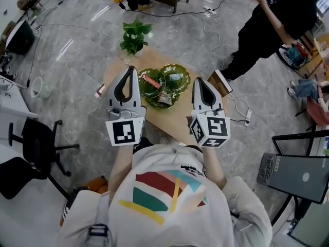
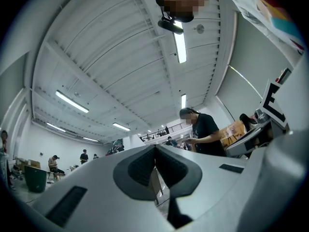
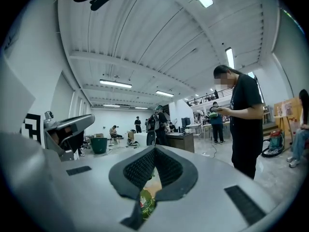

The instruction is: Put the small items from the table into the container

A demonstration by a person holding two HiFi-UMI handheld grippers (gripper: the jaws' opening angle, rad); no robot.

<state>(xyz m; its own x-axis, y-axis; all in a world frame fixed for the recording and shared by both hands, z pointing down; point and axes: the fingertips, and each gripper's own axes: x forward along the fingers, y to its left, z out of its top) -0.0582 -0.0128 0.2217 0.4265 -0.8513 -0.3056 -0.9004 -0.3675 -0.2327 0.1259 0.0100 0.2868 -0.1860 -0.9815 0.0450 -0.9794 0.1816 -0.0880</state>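
Two tools are held side by side just in front of the person's white printed shirt (image 1: 169,194), each with its marker cube facing the head camera. They sit well above the worktop (image 1: 177,118). The left tool (image 1: 132,69) has its jaws together, and its own view shows the ribbed pads meeting at the tip (image 2: 155,148) with nothing between them. The right tool (image 1: 198,80) is likewise closed and empty, its pads pressed tip to tip (image 3: 154,149). Below and between them on the small wooden worktop lies the container (image 1: 149,103), a green lobed dish. It holds a red packet (image 1: 152,81) in its left lobe, a pale item (image 1: 175,77) in its right lobe and a greyish packet (image 1: 164,98) nearer the person. A small card-like thing (image 1: 100,90) lies at the worktop's left edge, though it is partly hidden by the left tool and hard to make out. A flat dark book-like object (image 1: 222,82) lies at the right edge. Beyond the worktop a potted plant (image 1: 134,35) stands on the marble floor. A black office chair (image 1: 31,148) is off to the left, and a person in black (image 1: 272,24) stands at far right.
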